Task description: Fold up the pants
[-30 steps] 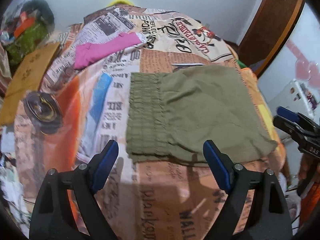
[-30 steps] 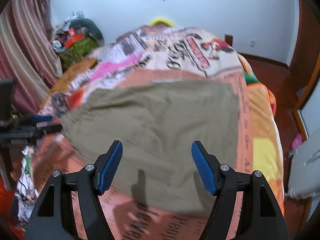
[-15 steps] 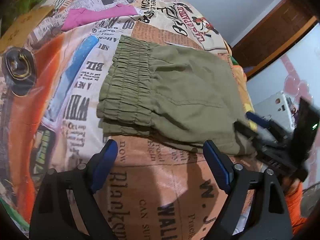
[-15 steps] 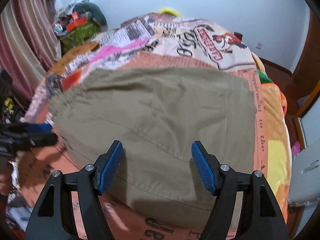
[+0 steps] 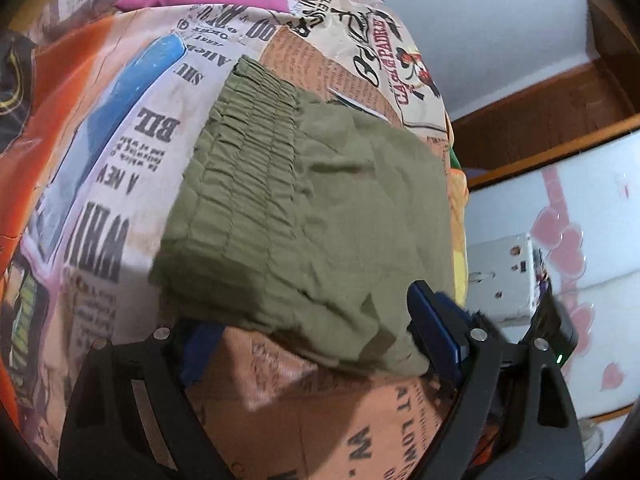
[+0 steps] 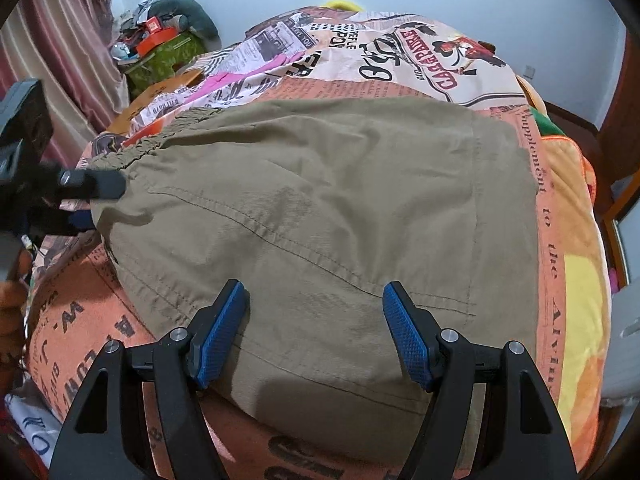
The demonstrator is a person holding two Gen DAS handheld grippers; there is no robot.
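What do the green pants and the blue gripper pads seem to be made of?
The pants look like matte woven cotton: visible stitched seams, soft creases, a gathered elastic waistband. The right gripper pads look like textured rubber or plastic, with a fine grid pattern.

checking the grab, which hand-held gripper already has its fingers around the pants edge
The left hand-held gripper: the pants edge lies between its open fingers. The right hand-held gripper hovers open above the cloth.

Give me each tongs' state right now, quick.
Left tongs: open, straddling the near edge of the olive pants.
Right tongs: open, over the pants, holding nothing.
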